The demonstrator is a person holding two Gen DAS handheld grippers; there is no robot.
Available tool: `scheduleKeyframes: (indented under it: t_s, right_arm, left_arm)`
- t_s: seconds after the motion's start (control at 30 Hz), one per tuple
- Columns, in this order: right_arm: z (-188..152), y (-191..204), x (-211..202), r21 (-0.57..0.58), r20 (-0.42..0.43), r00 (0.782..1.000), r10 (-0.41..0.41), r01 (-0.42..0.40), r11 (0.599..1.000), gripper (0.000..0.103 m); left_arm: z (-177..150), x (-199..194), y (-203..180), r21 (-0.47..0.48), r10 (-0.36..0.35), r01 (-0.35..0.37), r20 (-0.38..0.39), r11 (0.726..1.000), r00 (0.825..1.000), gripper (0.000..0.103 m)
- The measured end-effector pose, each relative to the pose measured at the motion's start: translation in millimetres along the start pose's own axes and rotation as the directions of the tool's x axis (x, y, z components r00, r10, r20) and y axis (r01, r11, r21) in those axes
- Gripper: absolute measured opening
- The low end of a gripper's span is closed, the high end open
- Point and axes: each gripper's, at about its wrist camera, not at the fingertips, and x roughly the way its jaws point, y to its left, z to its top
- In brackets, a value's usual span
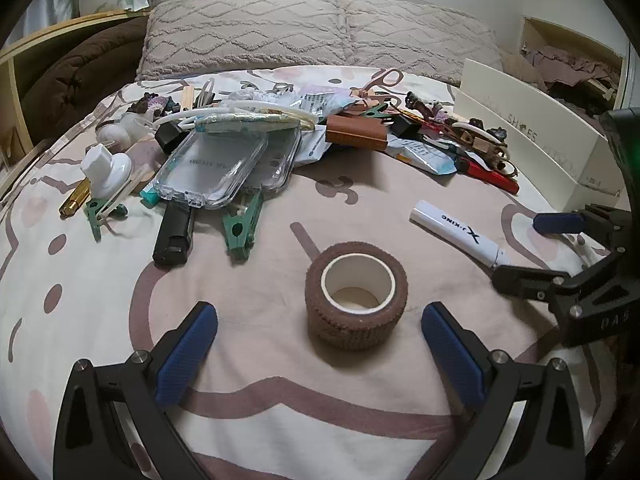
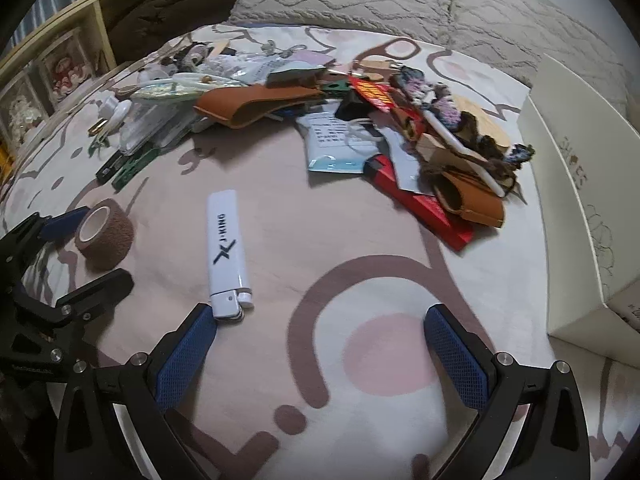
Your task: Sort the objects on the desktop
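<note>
A brown bandage roll (image 1: 356, 295) stands on end on the patterned bedspread, between the blue pads of my left gripper (image 1: 319, 312), which is open and clear of the roll on both sides. The same roll (image 2: 105, 233) shows at the left of the right wrist view. A white lighter (image 2: 227, 249) lies flat just ahead of the left fingertip of my right gripper (image 2: 320, 316), which is open with only bedspread between its pads. The lighter (image 1: 460, 232) and the right gripper (image 1: 532, 246) also appear at the right of the left wrist view.
A heap of small items runs across the bed: clear plastic cases (image 1: 216, 168), green clips (image 1: 240, 224), a black lighter (image 1: 174, 232), a brown leather pouch (image 2: 248, 104), a red box (image 2: 424, 204). A white shoebox (image 2: 576, 200) stands at the right. Pillows (image 1: 320, 32) lie behind.
</note>
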Motion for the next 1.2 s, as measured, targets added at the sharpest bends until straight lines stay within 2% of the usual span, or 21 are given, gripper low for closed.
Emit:
scheduleKeyframes:
  t_s: [0.33, 0.47, 0.63, 0.8, 1.0, 1.07, 1.1, 1.2]
  right_arm:
    - [8, -32, 2, 0.128, -0.010, 0.990, -0.142, 0.142, 0.982, 0.103]
    - [12, -44, 5, 0.182, -0.022, 0.985, -0.173, 0.174, 0.968, 0.103]
    - [11, -37, -3, 0.158, 0.000, 0.977, -0.214, 0.212, 0.964, 0.103]
    - [13, -16, -6, 0.106, 0.017, 0.986, -0.168, 0.165, 0.980, 0.103]
    - [15, 6, -7, 0.066, 0.032, 0.991, -0.128, 0.125, 0.990, 0.103]
    - [16, 12, -7, 0.060, 0.035, 0.993, -0.112, 0.110, 0.992, 0.103]
    - [17, 14, -6, 0.060, 0.036, 0.994, -0.101, 0.099, 0.993, 0.103]
    - [18, 17, -6, 0.069, 0.037, 0.997, -0.067, 0.064, 0.996, 0.103]
  left_arm:
    - [0, 1, 0, 0.004, 0.006, -0.006, -0.001, 1.000, 1.000, 0.103]
    - [0, 1, 1, 0.002, 0.006, -0.006, 0.000, 1.000, 1.000, 0.103]
    - [1, -1, 6, -0.034, -0.036, 0.037, 0.016, 0.999, 0.999, 0.103]
    - [3, -3, 7, -0.037, -0.039, 0.040, 0.031, 0.999, 0.999, 0.101]
    - [3, -7, 4, -0.010, -0.056, 0.057, 0.053, 0.998, 0.997, 0.082]
    - [3, -9, 4, -0.009, -0.066, 0.067, 0.062, 0.998, 0.996, 0.069]
    - [3, -9, 5, -0.010, -0.069, 0.070, 0.065, 0.997, 0.996, 0.067]
    - [4, -11, 7, -0.014, -0.098, 0.099, 0.069, 0.995, 0.993, 0.046]
